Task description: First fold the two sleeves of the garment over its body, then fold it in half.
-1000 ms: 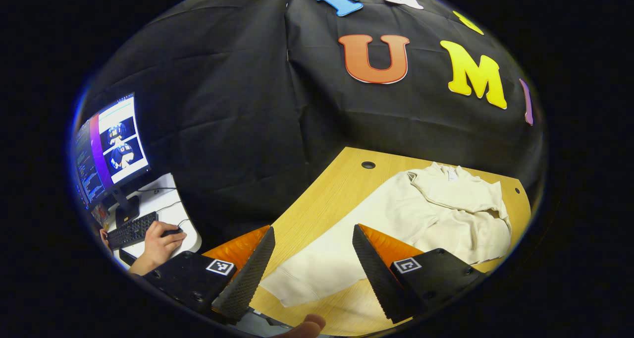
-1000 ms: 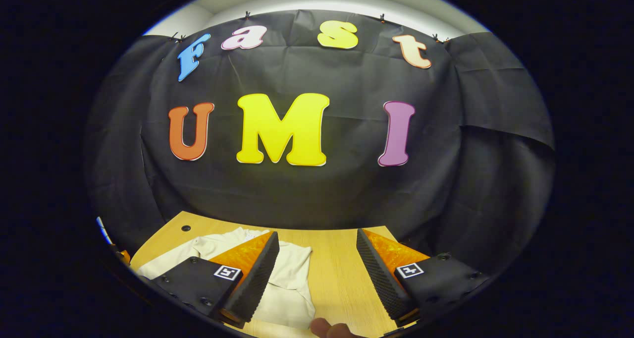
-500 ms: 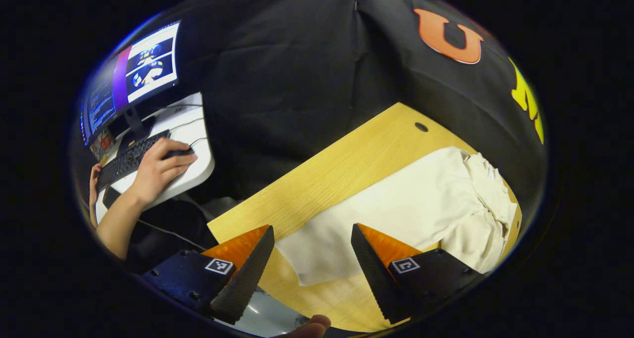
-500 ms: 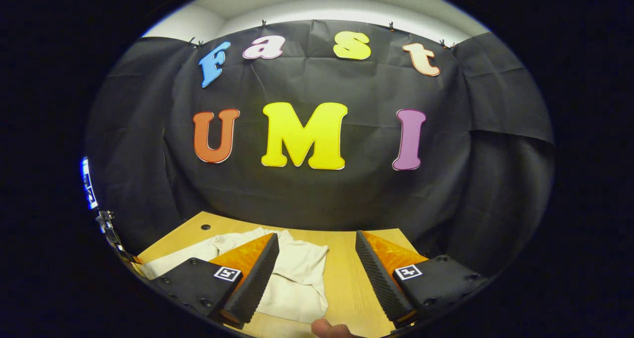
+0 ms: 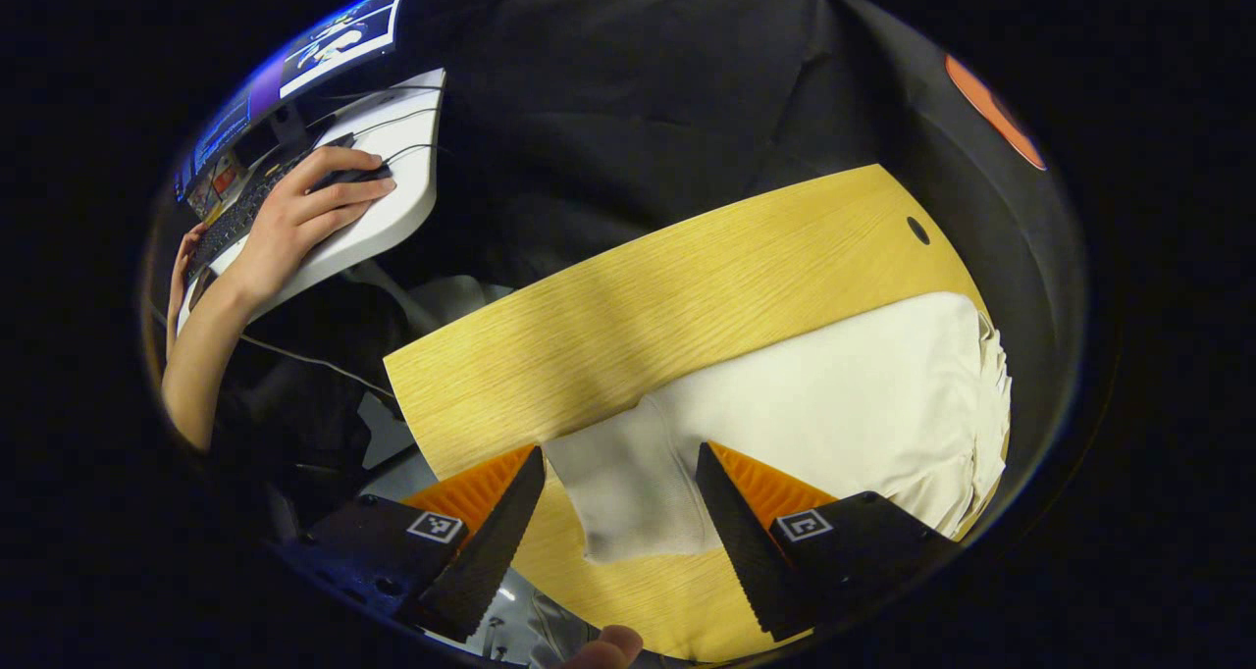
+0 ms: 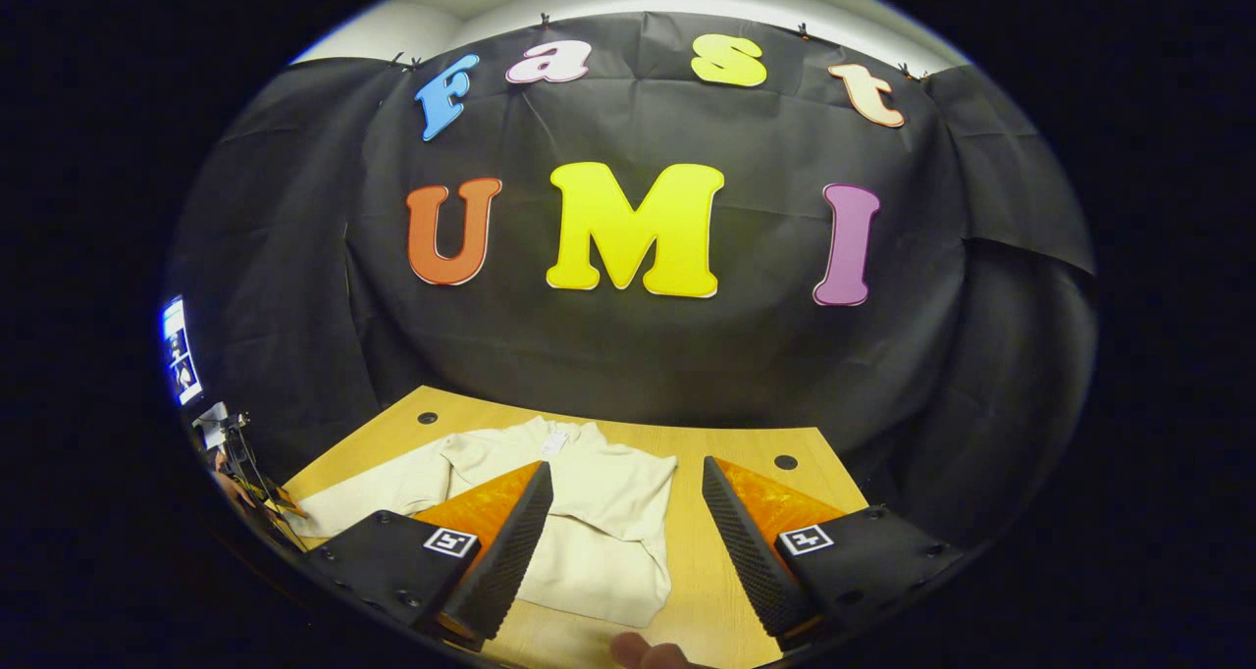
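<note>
Left gripper (image 5: 618, 517): mine, tilted down over the sleeve cuff (image 5: 628, 492) — jaws spread, cuff between them, contact unclear.
Right gripper (image 6: 628, 532): level, jaws released.
Sweater (image 6: 589, 512): on table (image 5: 638, 296) — near edge cut off.

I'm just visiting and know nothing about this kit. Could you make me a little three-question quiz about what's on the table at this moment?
1. True or false: the left gripper is shut on the ribbed cuff of the cream long-sleeved garment.
2. In the right gripper view, the garment lies on: A) a light wooden table; B) a glass shelf; C) a metal tray.
3. Fill in: the right gripper hangs above the table with its jaws ____.

Key
1. False: the jaws stand open with the cuff between them, not pinched.
2. A.
3. open.
</note>
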Tool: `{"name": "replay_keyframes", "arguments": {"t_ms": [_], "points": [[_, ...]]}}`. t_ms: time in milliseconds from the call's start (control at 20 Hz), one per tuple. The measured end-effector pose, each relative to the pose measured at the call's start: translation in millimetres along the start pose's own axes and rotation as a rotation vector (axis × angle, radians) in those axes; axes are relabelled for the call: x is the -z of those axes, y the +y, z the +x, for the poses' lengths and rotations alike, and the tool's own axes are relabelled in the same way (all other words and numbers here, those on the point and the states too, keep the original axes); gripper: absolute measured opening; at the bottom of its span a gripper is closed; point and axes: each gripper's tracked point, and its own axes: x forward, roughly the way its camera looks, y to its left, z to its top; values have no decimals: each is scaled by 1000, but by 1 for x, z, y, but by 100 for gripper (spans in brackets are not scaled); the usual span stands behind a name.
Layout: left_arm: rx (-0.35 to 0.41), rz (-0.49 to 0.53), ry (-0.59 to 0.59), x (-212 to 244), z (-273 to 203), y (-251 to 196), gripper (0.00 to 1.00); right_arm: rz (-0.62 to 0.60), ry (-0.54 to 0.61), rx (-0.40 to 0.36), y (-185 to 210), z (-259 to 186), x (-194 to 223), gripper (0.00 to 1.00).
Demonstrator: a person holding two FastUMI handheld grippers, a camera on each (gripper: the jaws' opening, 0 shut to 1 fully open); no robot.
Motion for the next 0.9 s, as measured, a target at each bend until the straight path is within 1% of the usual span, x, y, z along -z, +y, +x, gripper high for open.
{"name": "replay_keyframes", "arguments": {"t_ms": [200,300,400,450,500,550,600,650,700,750,800,850,900], "points": [[-55,23,54,-4,5,2,98,3,49,-5,3,5,15,95],[-67,26,76,-5,6,0,97,9,58,-4,4,5,18,95],[-73,4,111,-4,7,-3,92,11,66,0,2,6,20,95],[-78,-6,131,-3,6,-5,86,13,73,1,2,7,22,95],[-79,-10,145,-3,7,-5,83,15,80,4,1,7,24,95],[-81,-14,158,-3,7,-8,78,19,85,8,0,7,26,95],[-80,-3,168,-4,7,-10,75,24,86,13,-2,7,26,95],[-75,16,175,-4,8,-14,68,32,82,16,-4,6,23,95],[-69,36,182,-3,8,-16,64,35,78,19,-5,5,23,96],[-63,51,190,-3,8,-18,54,36,72,22,-6,3,21,95],[-54,59,194,-2,9,-20,55,34,68,24,-9,1,21,95],[-45,64,198,-2,9,-22,42,32,63,29,-11,-2,20,95],[-30,72,200,-2,9,-24,38,32,58,30,-13,-3,19,95]]}}
